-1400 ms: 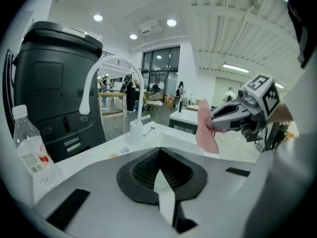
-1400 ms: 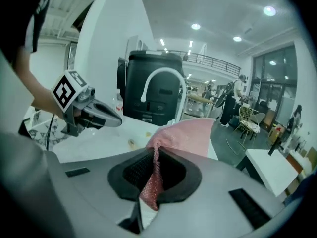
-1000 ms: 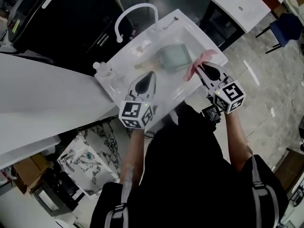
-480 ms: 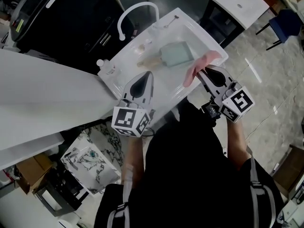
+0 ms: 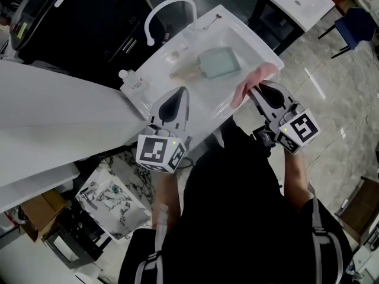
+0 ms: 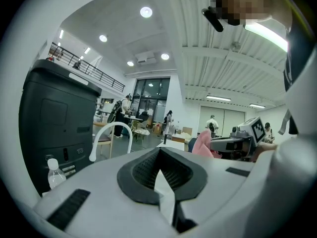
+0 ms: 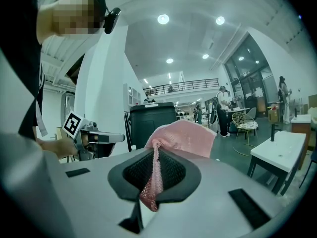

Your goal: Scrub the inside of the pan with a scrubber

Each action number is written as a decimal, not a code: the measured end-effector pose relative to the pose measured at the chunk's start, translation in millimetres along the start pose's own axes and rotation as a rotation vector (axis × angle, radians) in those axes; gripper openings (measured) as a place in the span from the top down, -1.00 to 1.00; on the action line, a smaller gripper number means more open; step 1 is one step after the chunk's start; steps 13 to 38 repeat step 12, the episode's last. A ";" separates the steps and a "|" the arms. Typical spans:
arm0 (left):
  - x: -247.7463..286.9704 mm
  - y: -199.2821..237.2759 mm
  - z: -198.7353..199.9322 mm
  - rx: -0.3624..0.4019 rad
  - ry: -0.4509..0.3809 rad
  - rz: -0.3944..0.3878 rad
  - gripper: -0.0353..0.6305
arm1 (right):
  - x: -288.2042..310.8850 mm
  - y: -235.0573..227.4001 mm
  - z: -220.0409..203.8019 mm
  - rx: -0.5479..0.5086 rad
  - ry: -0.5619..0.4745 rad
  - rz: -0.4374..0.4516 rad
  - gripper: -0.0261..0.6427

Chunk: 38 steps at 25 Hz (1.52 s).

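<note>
Your left gripper (image 5: pixel 181 92) (image 6: pixel 159 151) had its jaws pressed together on nothing; only bare pads showed between them.

Your right gripper (image 5: pixel 253 91) (image 7: pixel 155 146) was clamped on the scrubber (image 5: pixel 251 79) (image 7: pixel 186 134), a pink mesh cloth; a narrow fold ran down between the pads and the bulk stood out past the tips.

The pan (image 5: pixel 220 63), square and pale green, lay flat in the sink (image 5: pixel 210 97), not far from the faucet (image 5: pixel 169 7) (image 6: pixel 111 132); nothing touched it.

Both tools sat at the near rim of the sink, apart from each other, with the pan beyond them and roughly between their lines. Neither gripper view showed the pan; both looked out level across the room, so your tips were aimed over it, not into it.

The pan's long axis ran across your front: the handle (image 5: pixel 185 71) reached out toward your left side, the open body toward your right; the handle end lay nearer your left gripper, the body nearer the scrubber.

Judgement: scrubbing had not begun. The move ahead called for tipping the right gripper down and forward to bring the cloth onto the pan floor; the left would need to spread its jaws before it could take the handle and steady the pan; left unheld, the pan would likely slide on the wet sink under the first stroke.
</note>
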<state>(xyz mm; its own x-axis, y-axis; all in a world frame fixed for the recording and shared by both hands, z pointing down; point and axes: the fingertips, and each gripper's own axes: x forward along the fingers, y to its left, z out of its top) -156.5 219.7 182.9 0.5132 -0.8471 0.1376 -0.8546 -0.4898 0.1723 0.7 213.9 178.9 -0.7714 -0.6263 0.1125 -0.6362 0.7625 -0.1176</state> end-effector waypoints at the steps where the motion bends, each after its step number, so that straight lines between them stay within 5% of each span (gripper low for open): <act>1: -0.2 -1.1 -0.6 0.001 0.002 -0.002 0.80 | -0.6 1.8 1.2 0.002 -0.008 0.006 0.82; 38: -3.5 -11.6 -4.0 0.006 0.007 -0.029 0.80 | -9.7 4.0 -5.1 -0.013 0.023 -0.034 0.82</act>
